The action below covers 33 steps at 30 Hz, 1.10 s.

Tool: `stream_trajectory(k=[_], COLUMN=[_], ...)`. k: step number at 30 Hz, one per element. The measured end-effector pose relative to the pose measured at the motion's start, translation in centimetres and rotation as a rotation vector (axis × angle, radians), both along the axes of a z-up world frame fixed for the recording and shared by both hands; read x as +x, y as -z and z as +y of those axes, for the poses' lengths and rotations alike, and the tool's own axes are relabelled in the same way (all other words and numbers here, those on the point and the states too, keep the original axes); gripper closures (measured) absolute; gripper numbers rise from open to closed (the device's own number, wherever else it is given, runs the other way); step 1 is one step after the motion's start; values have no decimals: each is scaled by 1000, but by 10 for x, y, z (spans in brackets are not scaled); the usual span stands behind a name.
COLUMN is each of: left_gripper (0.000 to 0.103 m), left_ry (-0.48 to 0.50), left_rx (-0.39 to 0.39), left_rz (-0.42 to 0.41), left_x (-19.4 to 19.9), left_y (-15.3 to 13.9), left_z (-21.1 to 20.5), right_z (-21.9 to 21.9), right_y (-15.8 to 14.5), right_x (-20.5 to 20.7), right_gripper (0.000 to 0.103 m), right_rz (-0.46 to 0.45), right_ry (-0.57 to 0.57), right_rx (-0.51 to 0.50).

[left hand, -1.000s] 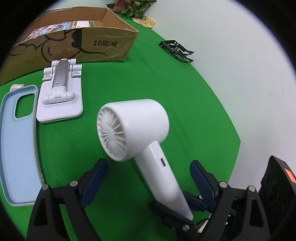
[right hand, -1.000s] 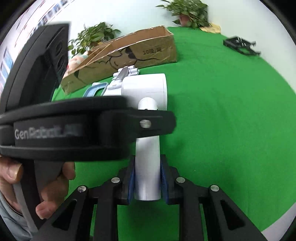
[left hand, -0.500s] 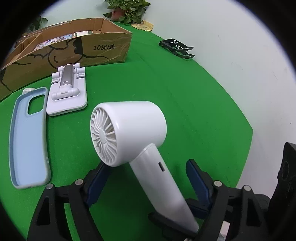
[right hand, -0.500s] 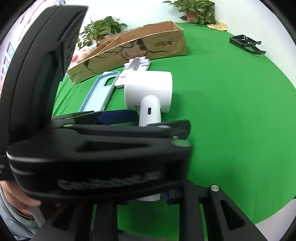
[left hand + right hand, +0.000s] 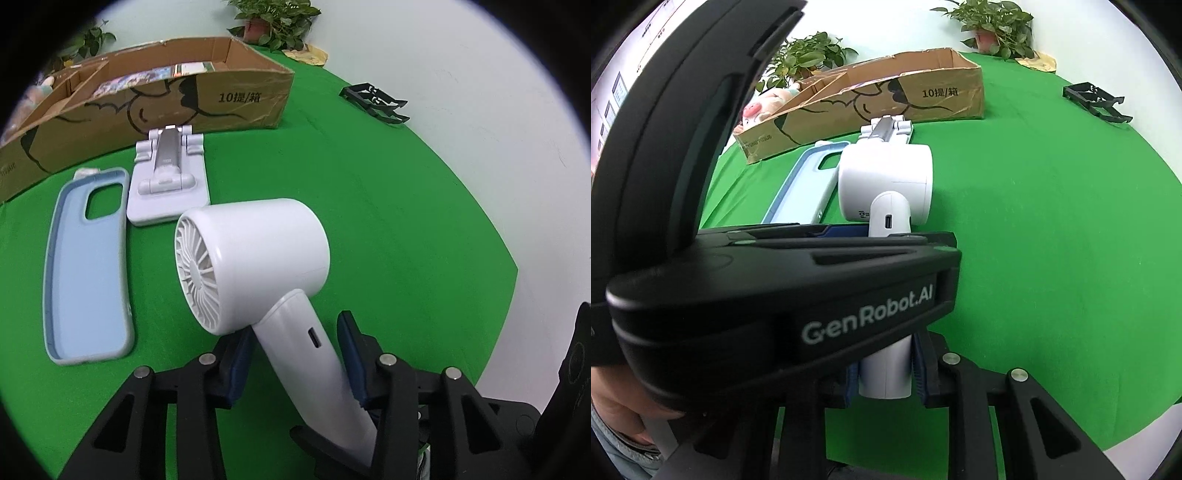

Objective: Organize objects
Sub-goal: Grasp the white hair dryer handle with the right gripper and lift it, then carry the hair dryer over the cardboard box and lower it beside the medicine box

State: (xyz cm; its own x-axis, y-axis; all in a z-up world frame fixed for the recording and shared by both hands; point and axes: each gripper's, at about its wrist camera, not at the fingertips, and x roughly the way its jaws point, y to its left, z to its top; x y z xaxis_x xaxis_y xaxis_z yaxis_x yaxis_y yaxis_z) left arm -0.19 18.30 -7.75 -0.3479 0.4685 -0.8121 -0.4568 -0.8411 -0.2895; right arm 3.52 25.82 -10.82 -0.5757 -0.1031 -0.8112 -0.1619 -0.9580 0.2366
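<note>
A white handheld fan is held off the green cloth by its handle. My right gripper is shut on the handle's bottom end. Higher up the handle, my left gripper straddles it with a blue pad on each side. Its jaws are closing, and the pads stand close to the handle without clearly pressing on it. In the right wrist view the left gripper crosses in front and hides the middle of the fan.
A light blue phone case and a white folding phone stand lie beyond the fan. Behind them stands an open cardboard box. A black plastic frame sits at the cloth's far right edge. Potted plants line the back.
The left gripper's jaws have narrowed from wide open to close around the fan's handle. The left gripper's body has come to fill more of the right wrist view. The right grip is unchanged.
</note>
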Motion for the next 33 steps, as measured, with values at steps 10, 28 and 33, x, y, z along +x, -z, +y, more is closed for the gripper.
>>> stream_trajectory(k=[10,28,33], left_gripper=[62,65,66], left_ry=[-23,28,49], left_rx=[28,167,203], left_rz=[189,204,80], left_x=[-20,-169,-233], left_y=[-54,-141,-137], left_z=[0,17,31], right_z=[9,67,107], right_y=[-37,-126,-129], right_x=[-23,-151,-218], right_gripper=[82,82,82], right_rz=[140,287,227], right_ry=[-13,18,20], right_rx=[53,135,121])
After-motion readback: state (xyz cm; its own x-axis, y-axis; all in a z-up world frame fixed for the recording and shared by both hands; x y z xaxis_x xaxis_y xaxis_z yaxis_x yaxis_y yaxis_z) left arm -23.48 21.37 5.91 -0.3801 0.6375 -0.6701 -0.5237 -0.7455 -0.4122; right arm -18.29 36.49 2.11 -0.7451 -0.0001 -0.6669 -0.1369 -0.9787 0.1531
